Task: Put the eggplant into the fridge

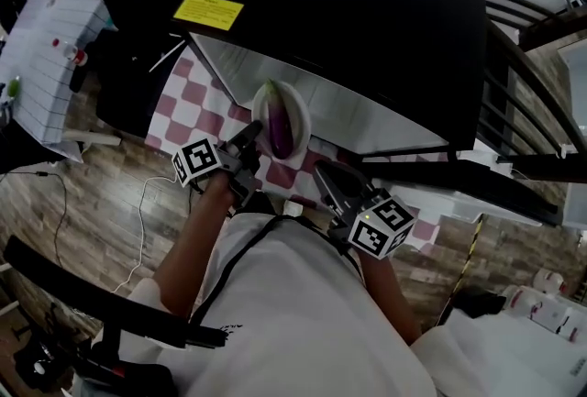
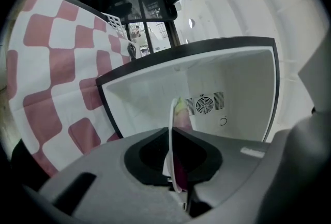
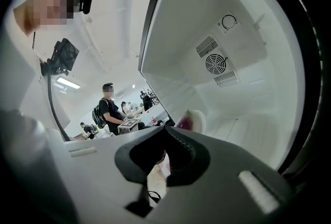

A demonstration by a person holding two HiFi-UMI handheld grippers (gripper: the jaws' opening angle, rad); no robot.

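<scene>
Pink-and-white checked cloth covers the table at the left. Over it the bare left forearm reaches forward, and the left gripper points almost level at the fridge. Its jaws are clamped on the rim of a white plate. The eggplant lies on that plate, just inside the fridge's white mouth. Just beside it, the right gripper aims at the same opening, its jaw tips together with nothing between them.

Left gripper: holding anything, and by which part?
Left gripper is shut on the near rim of the white plate that carries the eggplant.
</scene>
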